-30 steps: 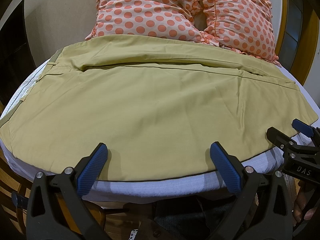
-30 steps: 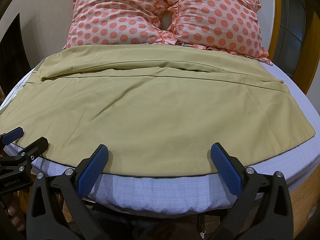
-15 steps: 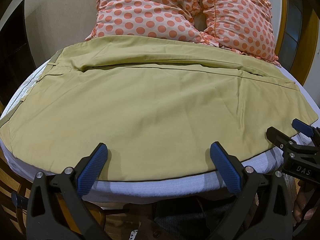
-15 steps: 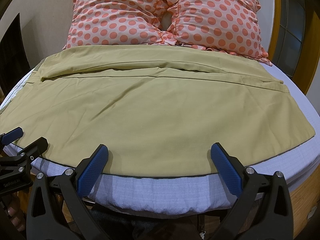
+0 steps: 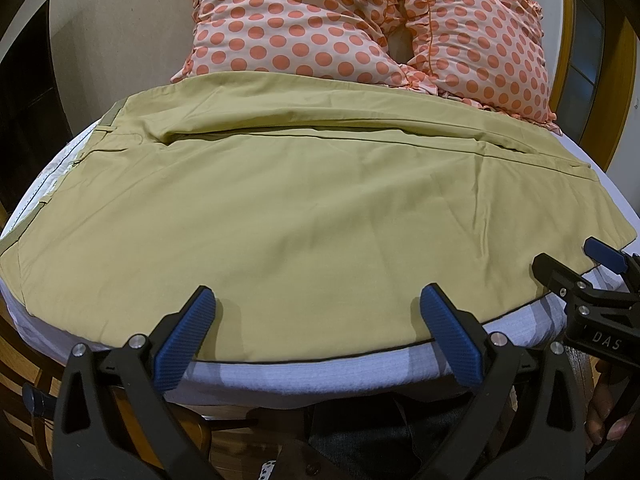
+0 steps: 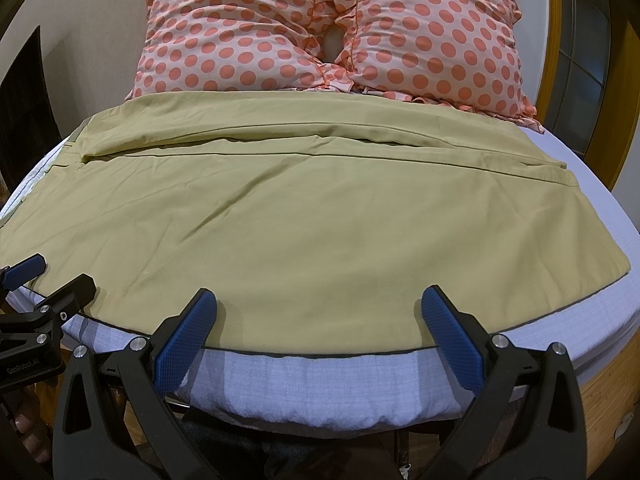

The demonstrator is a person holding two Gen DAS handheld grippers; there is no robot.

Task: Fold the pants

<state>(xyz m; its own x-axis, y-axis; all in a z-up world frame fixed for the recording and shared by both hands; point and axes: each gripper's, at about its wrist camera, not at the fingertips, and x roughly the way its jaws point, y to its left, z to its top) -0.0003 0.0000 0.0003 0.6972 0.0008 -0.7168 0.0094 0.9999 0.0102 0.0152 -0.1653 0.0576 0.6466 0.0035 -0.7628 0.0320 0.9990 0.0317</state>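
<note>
Khaki pants (image 5: pixel 304 216) lie flat across the bed, waistband at the left, leg hems at the right, one leg folded over the other; they also show in the right wrist view (image 6: pixel 296 216). My left gripper (image 5: pixel 318 312) is open and empty, hovering at the pants' near edge. My right gripper (image 6: pixel 320 314) is open and empty at the same edge, further right. Each gripper shows at the side of the other's view: the right one (image 5: pixel 576 264), the left one (image 6: pixel 52 276).
Two pink polka-dot pillows (image 6: pixel 328 32) lie at the head of the bed behind the pants. The white mattress (image 6: pixel 312 380) edge runs just below the grippers. A wooden frame (image 6: pixel 604 416) stands at the right.
</note>
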